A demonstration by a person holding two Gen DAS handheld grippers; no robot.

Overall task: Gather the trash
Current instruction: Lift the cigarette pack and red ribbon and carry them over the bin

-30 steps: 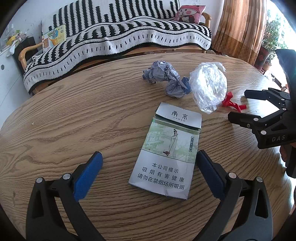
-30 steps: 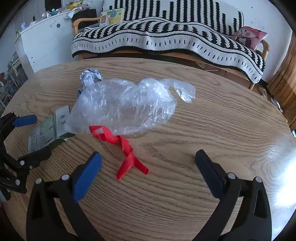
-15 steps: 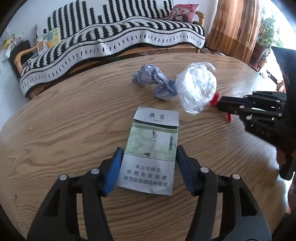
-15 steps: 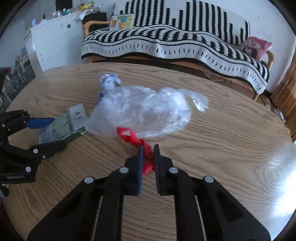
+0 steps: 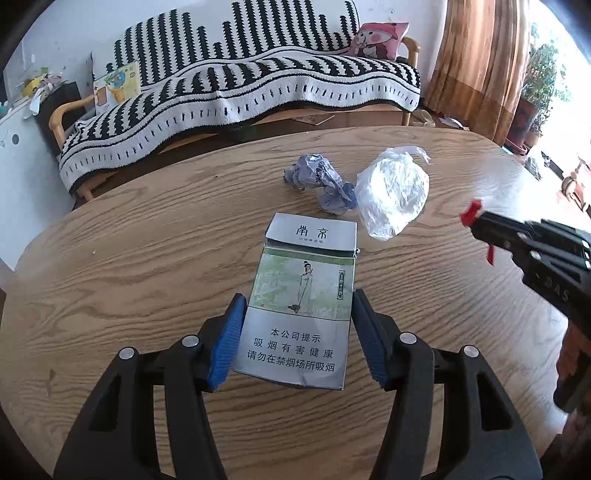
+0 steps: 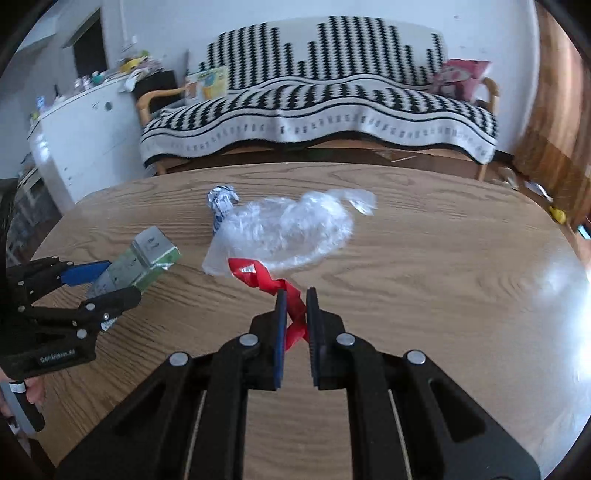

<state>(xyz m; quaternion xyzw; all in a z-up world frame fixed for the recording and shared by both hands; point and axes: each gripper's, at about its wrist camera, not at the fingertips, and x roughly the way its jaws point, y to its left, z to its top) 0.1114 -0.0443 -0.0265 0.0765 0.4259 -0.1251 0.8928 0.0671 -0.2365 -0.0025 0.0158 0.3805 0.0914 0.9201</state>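
A rounded wooden table with bold grain fills the foreground. Behind it stands a wooden-armed sofa draped in a black-and-white zigzag blanket, with a pink cartoon cushion at its right end and a colourful picture book propped at its left. The wall is white. An orange-brown curtain hangs at the right, beside bright daylight and potted plants. A white cabinet with clutter on top stands at the left.
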